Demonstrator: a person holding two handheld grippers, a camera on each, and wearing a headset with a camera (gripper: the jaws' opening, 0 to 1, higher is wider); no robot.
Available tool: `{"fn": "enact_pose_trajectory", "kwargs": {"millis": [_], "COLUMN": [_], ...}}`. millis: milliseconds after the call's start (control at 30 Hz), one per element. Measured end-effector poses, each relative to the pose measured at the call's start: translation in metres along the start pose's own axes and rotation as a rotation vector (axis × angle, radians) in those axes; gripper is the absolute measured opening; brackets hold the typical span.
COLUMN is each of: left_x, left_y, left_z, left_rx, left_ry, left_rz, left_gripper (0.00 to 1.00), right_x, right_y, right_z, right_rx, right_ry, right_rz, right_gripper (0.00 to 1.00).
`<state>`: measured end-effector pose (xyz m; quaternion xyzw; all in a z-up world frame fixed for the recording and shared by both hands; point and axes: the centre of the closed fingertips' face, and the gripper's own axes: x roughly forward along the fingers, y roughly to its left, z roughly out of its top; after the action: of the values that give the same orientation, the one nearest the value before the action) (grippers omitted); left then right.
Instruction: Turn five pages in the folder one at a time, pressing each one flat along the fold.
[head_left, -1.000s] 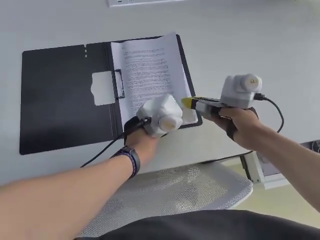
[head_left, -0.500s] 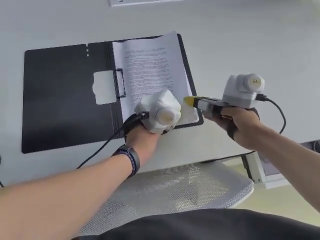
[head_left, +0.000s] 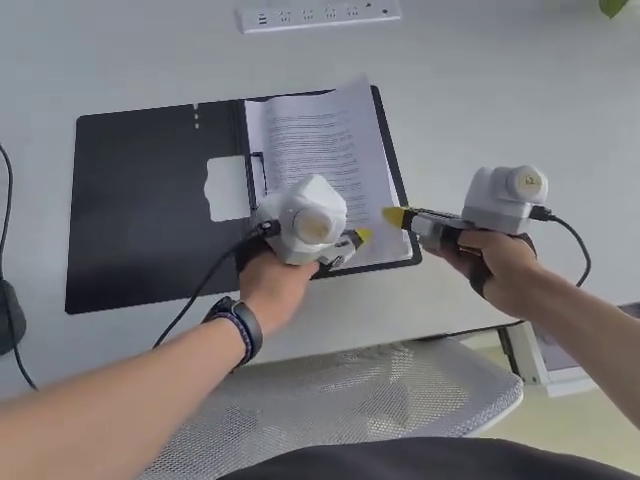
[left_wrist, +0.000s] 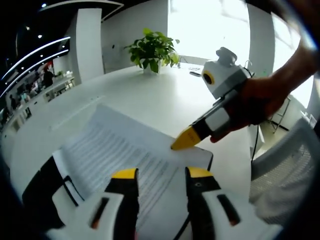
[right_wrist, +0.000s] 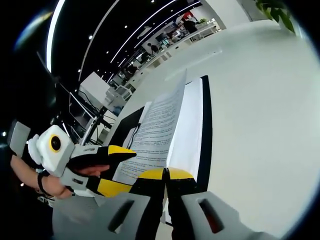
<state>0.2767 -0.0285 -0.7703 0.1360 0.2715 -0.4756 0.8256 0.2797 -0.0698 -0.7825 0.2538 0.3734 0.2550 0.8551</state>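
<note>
Folder (head_left: 140, 215) lies open on table (head_left: 500, 90), power strip (head_left: 320, 15) behind it.

A bright open-plan office around a large white table.
The white table (head_left: 520, 90) has a white power strip (head_left: 318, 14) at its far edge, and a pale mesh chair (head_left: 400, 385) is pulled up under its near edge. A potted plant (left_wrist: 152, 47) stands at the far side, near tall bright windows (left_wrist: 207, 22) and a white pillar (left_wrist: 89, 47). Strip lights (right_wrist: 54, 30) line the dark ceiling above rows of distant desks (right_wrist: 185, 31).
</note>
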Motion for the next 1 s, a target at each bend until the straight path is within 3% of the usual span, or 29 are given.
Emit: {"fn": "enact_pose_trajectory", "kwargs": {"millis": [400, 633, 767, 833, 1000], "left_x": [-0.038, -0.066, -0.090, -0.101, -0.129], "left_y": [0.026, 0.042, 0.049, 0.058, 0.067], "left_z": [0.001, 0.005, 0.008, 0.005, 0.002], "left_rx": [-0.007, -0.040, -0.073, -0.090, -0.118], "left_ry": [-0.019, -0.047, -0.075, -0.088, -0.107], "left_rz": [0.036, 0.067, 0.093, 0.115, 0.149], "left_gripper": [0.50, 0.58, 0.63, 0.66, 0.70], "right_x": [-0.001, -0.002, -0.003, -0.003, -0.004], "right_y": [0.005, 0.008, 0.010, 0.012, 0.014], "right_z": [0.003, 0.004, 0.005, 0.005, 0.006], "right_rx": [-0.006, -0.002, -0.009, -0.012, -0.013], "right_ry": [-0.001, -0.008, -0.007, -0.005, -0.007], "right_rz": [0.010, 0.018, 0.022, 0.025, 0.030], "right_gripper": [0.00, 0.00, 0.00, 0.00, 0.00]}}
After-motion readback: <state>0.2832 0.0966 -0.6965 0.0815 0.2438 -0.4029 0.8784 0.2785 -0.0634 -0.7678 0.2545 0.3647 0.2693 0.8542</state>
